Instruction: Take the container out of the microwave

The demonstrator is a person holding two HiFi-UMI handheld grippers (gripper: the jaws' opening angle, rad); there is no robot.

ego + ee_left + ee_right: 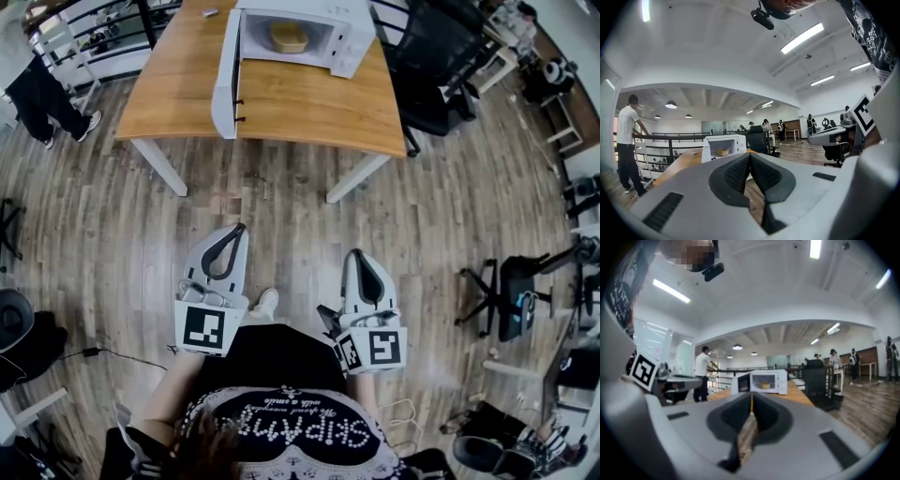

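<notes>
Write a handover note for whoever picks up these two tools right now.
Left tool: shut, empty.
Right tool: shut, empty, beside the left one.
Both are held well short of the wooden table.
Microwave sits on that table, door swung open, yellowish container inside.
Done: the door is open.
Left: step up, open a tool, grip the container and bring it out.

White microwave (349, 37), yellow container (289, 37), brown wooden table (178, 89)

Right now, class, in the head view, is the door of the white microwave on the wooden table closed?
No: the white microwave has its door swung wide open, and the tan container shows inside.
</notes>
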